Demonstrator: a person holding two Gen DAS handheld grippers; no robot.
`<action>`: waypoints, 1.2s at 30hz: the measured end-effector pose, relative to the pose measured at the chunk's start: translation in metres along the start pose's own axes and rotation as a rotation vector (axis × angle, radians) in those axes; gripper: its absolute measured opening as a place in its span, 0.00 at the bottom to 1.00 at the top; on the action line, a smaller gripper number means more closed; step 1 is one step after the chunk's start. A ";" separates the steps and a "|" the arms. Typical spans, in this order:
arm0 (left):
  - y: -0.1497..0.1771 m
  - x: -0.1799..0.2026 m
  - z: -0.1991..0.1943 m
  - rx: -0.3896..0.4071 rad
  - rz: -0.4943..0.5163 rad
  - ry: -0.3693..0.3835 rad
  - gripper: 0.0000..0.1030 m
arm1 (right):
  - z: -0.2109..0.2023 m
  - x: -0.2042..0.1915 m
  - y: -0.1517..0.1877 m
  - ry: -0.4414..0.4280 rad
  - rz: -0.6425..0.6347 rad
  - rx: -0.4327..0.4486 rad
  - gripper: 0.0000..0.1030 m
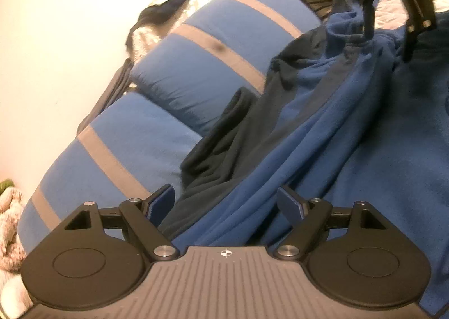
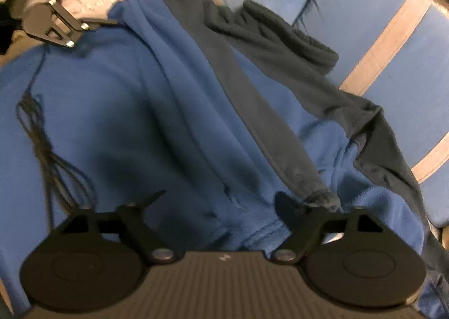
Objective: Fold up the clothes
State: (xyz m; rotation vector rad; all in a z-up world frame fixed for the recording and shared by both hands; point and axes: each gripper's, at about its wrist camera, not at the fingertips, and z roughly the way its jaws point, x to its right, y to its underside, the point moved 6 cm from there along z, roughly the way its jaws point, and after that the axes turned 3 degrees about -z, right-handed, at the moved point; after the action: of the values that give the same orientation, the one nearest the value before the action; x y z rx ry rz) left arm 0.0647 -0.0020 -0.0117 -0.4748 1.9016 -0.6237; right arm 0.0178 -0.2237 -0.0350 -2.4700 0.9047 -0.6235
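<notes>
A blue fleece garment (image 1: 350, 134) with a dark navy sleeve (image 1: 224, 134) lies crumpled on a bed. My left gripper (image 1: 226, 204) is open low over one end of it, with blue and navy fabric bunched between the spread fingers. My right gripper (image 1: 388, 38) shows at the top right of the left wrist view, open and touching the far end. In the right wrist view, the right gripper (image 2: 221, 204) is open over folds of the garment (image 2: 126, 100). A navy cuff (image 2: 322, 198) sits by its right finger. The left gripper (image 2: 92, 24) is small at the top left.
Two blue pillows with grey stripes (image 1: 213, 47) (image 2: 393, 47) lie right beside the garment. A thin dark cord (image 2: 42, 136) trails across the blue fabric. Pale bedding (image 1: 11, 221) and other dark clothes (image 1: 165, 10) lie at the edges.
</notes>
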 end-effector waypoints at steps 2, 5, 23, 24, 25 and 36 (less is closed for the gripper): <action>-0.005 0.003 0.003 0.006 0.018 0.005 0.79 | 0.005 0.005 0.001 -0.011 0.027 -0.007 0.70; -0.013 0.011 0.006 0.011 0.057 0.023 0.79 | 0.010 0.001 0.003 0.005 0.005 -0.026 0.43; -0.016 0.045 0.026 -0.036 0.318 0.053 0.79 | -0.019 -0.010 0.011 -0.002 -0.062 0.060 0.60; -0.016 0.046 0.027 -0.038 0.328 0.056 0.79 | -0.016 -0.009 0.010 0.007 -0.066 0.056 0.60; -0.016 0.048 0.027 -0.039 0.337 0.060 0.79 | -0.012 -0.011 0.011 0.012 -0.083 0.043 0.60; -0.006 0.052 0.043 -0.094 0.469 -0.001 0.79 | -0.002 -0.017 0.009 0.184 -0.216 0.036 0.11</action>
State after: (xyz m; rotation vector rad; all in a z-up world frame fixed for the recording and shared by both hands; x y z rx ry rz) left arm 0.0844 -0.0458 -0.0601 -0.0766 1.9550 -0.2253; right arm 0.0013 -0.2188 -0.0426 -2.5287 0.6883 -0.9456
